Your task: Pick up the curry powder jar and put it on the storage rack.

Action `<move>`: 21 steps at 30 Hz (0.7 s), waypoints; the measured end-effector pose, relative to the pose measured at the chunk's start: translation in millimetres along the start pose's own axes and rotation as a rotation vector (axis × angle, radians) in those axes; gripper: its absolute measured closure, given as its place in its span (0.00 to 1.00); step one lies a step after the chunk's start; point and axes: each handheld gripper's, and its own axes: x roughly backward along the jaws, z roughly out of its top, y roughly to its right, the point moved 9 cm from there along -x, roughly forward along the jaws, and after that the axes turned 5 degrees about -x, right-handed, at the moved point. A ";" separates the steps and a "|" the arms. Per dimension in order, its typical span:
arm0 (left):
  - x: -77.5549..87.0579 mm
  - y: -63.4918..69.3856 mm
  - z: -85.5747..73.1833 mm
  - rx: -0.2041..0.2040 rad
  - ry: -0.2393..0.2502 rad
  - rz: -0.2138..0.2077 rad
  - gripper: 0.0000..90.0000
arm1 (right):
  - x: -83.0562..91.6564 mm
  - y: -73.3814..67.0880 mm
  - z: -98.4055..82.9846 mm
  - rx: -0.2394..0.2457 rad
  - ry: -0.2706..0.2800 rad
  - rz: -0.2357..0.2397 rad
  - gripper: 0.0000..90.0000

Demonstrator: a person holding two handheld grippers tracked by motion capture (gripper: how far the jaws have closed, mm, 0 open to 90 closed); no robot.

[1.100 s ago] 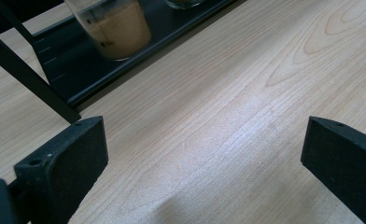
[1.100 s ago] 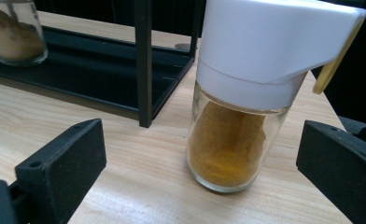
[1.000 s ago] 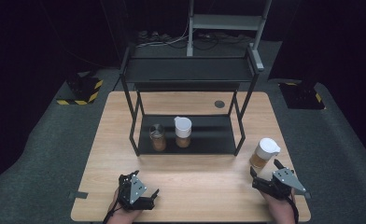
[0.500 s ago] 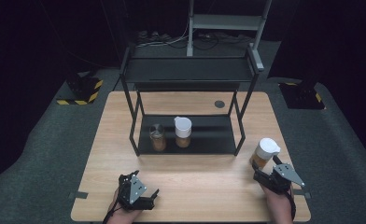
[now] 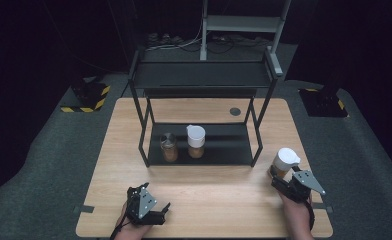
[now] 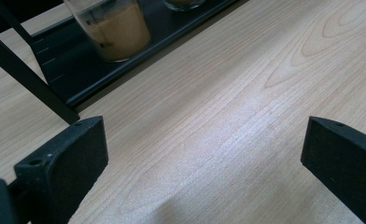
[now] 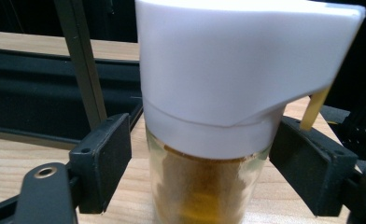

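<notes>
Right claw [image 7: 200, 154] just closing around white-capped jar [image 7: 209, 140] of brown powder, pads' contact unclear; left claw [image 6: 204, 154] released.

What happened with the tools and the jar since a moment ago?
The right tool has just been closing its jaws around the white-capped jar at the table's right edge; narrow gaps show beside the glass, so a grip isn't sure. The left tool stayed open and still. The two jars on the rack haven't moved.

White-capped jar [image 7: 204, 116] of brown powder
</notes>
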 end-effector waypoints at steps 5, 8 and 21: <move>0.0 0.0 0.0 0.000 0.000 0.000 0.01 | -3.4 0.0 0.2 -0.009 0.004 0.000 0.26; -0.1 0.0 0.1 0.000 -0.001 0.000 0.01 | -5.6 0.0 0.4 -0.015 0.007 -0.002 0.27; 0.1 -0.1 -0.1 0.000 0.001 0.000 0.01 | -8.2 1.9 -0.7 -0.028 0.028 -0.003 0.33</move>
